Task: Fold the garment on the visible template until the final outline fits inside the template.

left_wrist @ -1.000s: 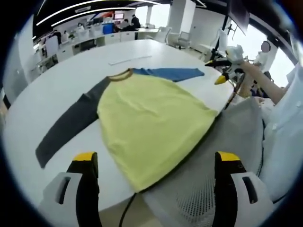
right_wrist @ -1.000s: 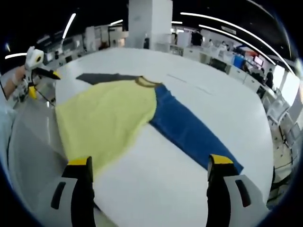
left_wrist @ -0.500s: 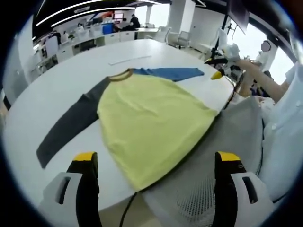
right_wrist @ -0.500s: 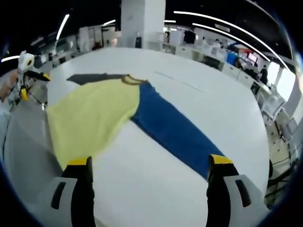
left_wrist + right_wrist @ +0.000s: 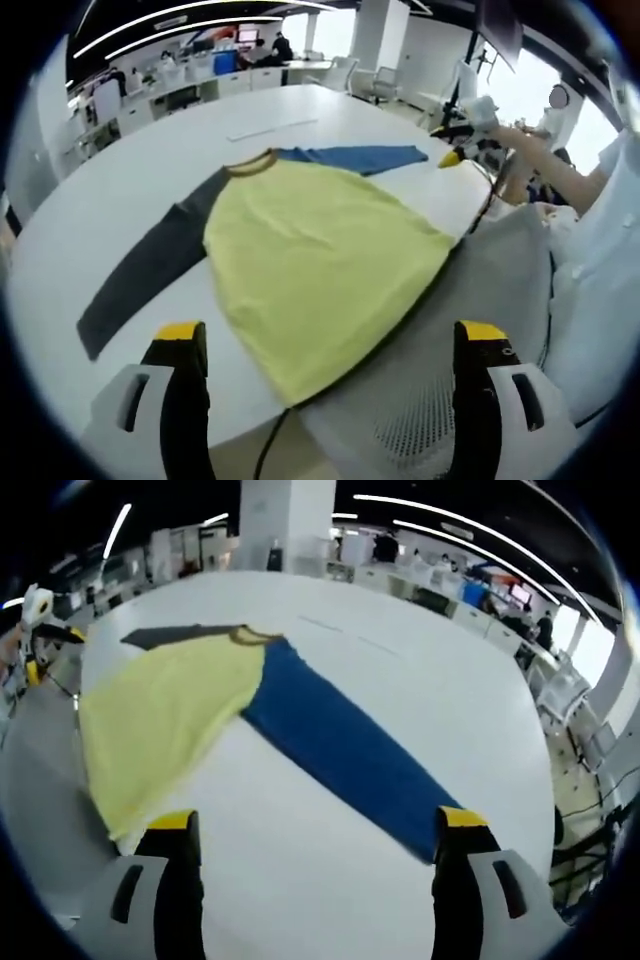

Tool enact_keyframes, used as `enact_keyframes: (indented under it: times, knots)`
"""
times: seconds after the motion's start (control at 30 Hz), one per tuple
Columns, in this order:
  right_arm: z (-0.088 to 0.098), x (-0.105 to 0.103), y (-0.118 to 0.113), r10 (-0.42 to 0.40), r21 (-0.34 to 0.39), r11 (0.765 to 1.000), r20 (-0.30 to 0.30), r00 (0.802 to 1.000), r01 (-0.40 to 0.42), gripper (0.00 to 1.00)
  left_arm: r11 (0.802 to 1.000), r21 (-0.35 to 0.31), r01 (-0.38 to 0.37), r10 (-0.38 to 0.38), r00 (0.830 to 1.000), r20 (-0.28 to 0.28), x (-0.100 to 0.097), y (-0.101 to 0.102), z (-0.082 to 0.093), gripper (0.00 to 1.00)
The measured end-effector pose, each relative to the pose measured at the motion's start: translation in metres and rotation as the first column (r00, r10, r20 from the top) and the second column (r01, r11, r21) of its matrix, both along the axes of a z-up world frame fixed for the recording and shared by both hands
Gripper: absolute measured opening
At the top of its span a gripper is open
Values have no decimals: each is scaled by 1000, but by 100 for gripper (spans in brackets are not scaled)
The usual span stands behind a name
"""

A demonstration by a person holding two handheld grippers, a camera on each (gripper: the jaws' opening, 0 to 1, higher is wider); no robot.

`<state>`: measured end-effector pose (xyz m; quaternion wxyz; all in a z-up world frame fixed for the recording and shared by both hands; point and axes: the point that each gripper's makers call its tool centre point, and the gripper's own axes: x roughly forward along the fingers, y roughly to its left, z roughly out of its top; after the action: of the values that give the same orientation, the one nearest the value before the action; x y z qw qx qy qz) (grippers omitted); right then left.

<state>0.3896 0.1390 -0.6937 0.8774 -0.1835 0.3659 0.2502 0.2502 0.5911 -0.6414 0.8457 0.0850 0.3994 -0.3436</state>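
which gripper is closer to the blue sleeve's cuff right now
Right. The right gripper hangs open just short of the blue sleeve cuff; the left gripper sits at the yellow hem, across the shirt.

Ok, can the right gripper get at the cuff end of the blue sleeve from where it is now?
Probably yes. The right gripper is open, and the blue sleeve lies flat on the white table, its cuff end beside the right-hand jaw with only bare tabletop between.

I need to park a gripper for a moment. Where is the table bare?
Bare white table lies beyond the blue sleeve, and between that sleeve and the yellow body. In the left gripper view, bare table beyond the grey sleeve. The chair-side edge is crowded.
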Motion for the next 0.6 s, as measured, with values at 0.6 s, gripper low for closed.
enact_keyframes:
  times: [0.6]
  knots:
    - [-3, 23, -35, -86, 7, 996, 15, 996, 86, 82, 1000, 18, -9, 10, 1000, -11, -3, 1, -1, 99]
